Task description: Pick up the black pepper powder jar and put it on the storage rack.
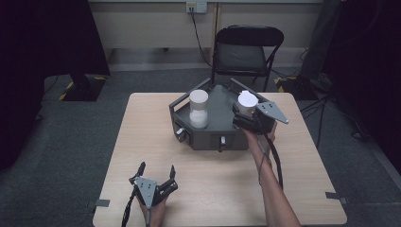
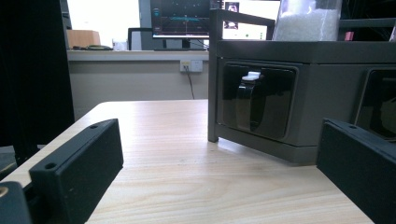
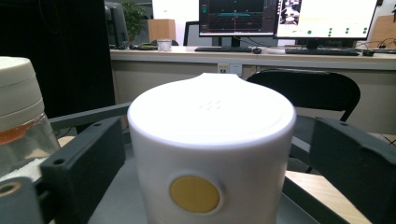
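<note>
A white cylindrical canister [image 1: 247, 101] with a flat lid and a round yellow dot [image 3: 194, 194] low on its near side stands upright at the right end of the dark grey tray [image 1: 222, 118], well apart from the clear, white-lidded jar [image 1: 198, 109] at the tray's left.

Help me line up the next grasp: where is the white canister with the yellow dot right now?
In the high view the white canister stands at the right end of the grey tray, right of the lidded jar, between the right gripper's open jaws.
</note>
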Action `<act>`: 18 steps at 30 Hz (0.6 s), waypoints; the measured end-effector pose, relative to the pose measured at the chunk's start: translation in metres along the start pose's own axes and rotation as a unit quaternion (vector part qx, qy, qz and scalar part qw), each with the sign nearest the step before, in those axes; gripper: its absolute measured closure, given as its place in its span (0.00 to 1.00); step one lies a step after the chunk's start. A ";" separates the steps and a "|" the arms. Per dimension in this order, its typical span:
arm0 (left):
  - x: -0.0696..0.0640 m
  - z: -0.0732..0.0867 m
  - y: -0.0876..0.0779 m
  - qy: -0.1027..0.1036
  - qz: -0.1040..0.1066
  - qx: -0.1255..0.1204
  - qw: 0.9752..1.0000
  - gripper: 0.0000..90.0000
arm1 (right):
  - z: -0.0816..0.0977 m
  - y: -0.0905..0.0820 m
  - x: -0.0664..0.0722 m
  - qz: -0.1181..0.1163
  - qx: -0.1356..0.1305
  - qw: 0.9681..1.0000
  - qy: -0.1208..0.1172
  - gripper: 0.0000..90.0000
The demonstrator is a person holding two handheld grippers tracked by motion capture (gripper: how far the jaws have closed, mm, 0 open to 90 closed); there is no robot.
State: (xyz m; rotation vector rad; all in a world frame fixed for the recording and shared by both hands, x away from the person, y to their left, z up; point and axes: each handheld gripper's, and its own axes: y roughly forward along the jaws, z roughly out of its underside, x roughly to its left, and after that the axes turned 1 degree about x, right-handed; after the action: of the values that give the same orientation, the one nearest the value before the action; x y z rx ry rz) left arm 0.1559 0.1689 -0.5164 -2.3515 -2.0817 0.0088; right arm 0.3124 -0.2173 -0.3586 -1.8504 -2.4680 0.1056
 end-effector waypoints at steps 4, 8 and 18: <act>0.000 0.000 0.000 0.000 0.000 0.000 1.000 0.01 | 0.000 0.000 0.000 0.001 0.002 1.000 0.003 0.00; 0.000 0.000 0.000 0.000 0.000 0.000 1.000 0.01 | 0.000 -0.002 0.002 0.007 0.000 1.000 0.002 0.00; 0.000 0.000 0.000 0.000 0.000 0.000 1.000 0.01 | 0.003 -0.012 -0.001 0.003 -0.006 1.000 0.000 0.00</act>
State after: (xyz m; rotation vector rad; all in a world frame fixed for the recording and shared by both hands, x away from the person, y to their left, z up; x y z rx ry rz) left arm 0.1559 0.1689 -0.5164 -2.3515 -2.0818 0.0081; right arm 0.3011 -0.2219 -0.3608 -1.8623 -2.4690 0.0929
